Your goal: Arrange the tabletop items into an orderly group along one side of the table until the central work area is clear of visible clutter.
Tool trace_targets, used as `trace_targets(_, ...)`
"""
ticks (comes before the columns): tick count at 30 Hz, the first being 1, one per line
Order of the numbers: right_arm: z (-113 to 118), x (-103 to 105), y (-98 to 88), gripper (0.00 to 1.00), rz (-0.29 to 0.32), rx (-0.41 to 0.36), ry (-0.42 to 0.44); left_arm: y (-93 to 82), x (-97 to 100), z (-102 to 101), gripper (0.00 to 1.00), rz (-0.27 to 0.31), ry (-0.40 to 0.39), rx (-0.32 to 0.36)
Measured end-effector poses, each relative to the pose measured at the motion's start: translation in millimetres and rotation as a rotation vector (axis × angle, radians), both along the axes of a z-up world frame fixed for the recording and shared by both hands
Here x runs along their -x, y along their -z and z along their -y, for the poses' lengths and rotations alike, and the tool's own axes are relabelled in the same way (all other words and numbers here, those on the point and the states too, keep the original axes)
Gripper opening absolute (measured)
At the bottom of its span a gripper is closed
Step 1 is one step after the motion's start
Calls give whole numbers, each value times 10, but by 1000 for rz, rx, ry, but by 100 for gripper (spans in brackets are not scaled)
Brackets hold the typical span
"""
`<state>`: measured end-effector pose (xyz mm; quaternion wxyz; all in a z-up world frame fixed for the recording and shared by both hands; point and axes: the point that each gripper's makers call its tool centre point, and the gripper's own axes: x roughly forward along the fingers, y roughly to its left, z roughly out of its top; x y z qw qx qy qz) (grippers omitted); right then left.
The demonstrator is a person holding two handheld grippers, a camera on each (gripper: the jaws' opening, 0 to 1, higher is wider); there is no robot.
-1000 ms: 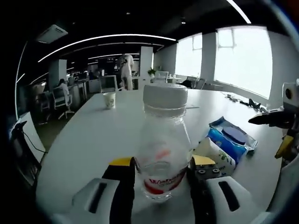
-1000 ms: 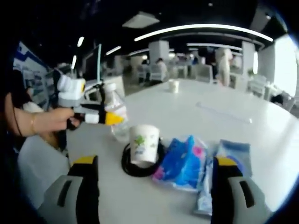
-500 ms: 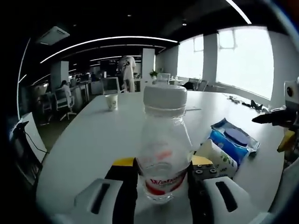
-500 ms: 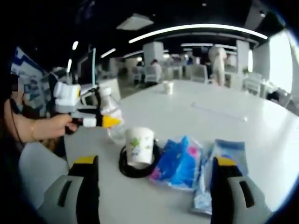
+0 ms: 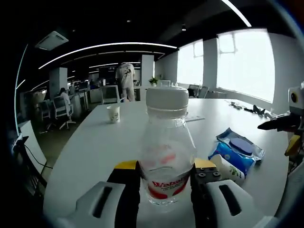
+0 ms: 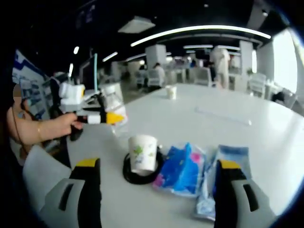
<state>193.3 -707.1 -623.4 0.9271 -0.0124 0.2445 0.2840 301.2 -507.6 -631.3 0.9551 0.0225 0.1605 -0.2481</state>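
My left gripper (image 5: pixel 164 171) is shut on a clear plastic bottle (image 5: pixel 166 152) with a white cap and a red label, held upright off the white table (image 5: pixel 95 147). In the right gripper view the same bottle (image 6: pixel 114 111) hangs above the table's left end in the left gripper (image 6: pixel 102 118), held by a person's hand. My right gripper (image 6: pixel 156 190) stands open, facing a paper cup (image 6: pixel 142 153) that sits inside a black ring (image 6: pixel 129 172). A blue tissue pack (image 6: pixel 183 168) and a pale blue wipes pack (image 6: pixel 223 178) lie to the cup's right.
A second paper cup (image 5: pixel 113 113) stands far back on the table, with a flat sheet (image 6: pixel 223 116) lying further along it. The wipes pack (image 5: pixel 237 145) and the blue pack (image 5: pixel 227 156) lie right of the bottle. Office chairs, desks and standing people are behind the table.
The left gripper has lifted the bottle a little higher off the table. The right gripper stays open and nearly still; the cup and packs have not moved.
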Motion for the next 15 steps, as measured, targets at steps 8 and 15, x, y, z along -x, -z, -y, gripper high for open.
trace_targets(8,5,-16,50,98,-19,7,1,-44,-199,-67,39,12,-1,2)
trace_targets(15,25,-45,76,98,-33,11,1,-55,-371,-55,39,20,9,-2)
